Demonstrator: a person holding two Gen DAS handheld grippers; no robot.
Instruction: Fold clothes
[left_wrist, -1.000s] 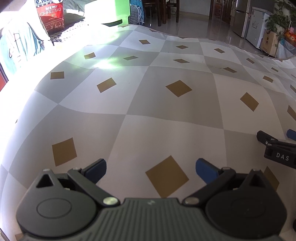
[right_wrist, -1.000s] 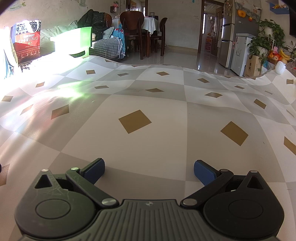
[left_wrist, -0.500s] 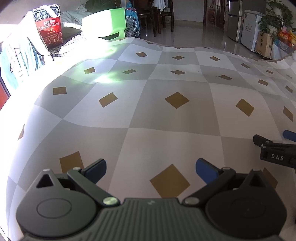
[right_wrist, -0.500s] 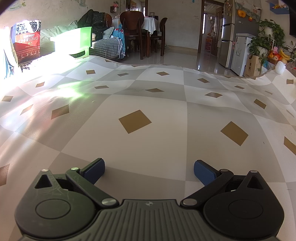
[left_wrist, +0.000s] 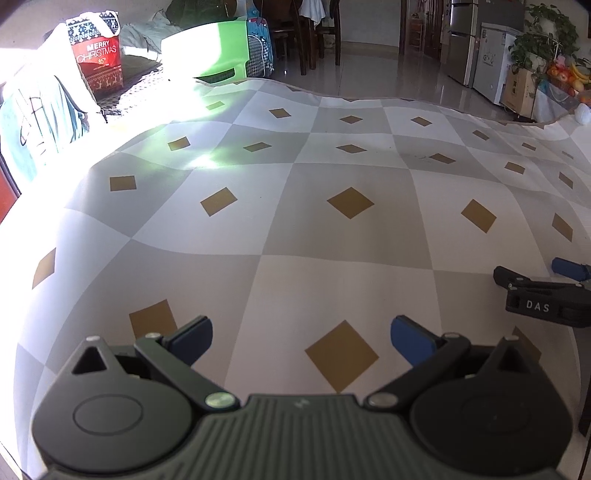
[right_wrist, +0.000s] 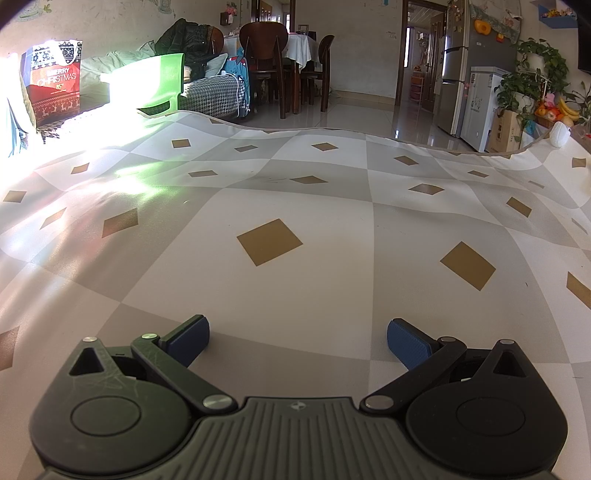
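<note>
Both tongs wide open, empty: left tongs (left_wrist: 301, 334), right tongs (right_wrist: 297, 338), low over checked cloth (left_wrist: 332, 240) on surface. No garment on cloth in either view. Only candidate: pale clothing (left_wrist: 40, 114) draped past cloth's far-left edge, glare-washed, long axis unreadable. Lies forward-left of both tongs; left nearer, since right tongs (left_wrist: 546, 291) sit at right of left view. Judgement: fetch comes first.

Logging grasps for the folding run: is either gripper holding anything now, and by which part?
Nothing is held. The left gripper and right gripper are both open over the bare checkered cloth.
</note>
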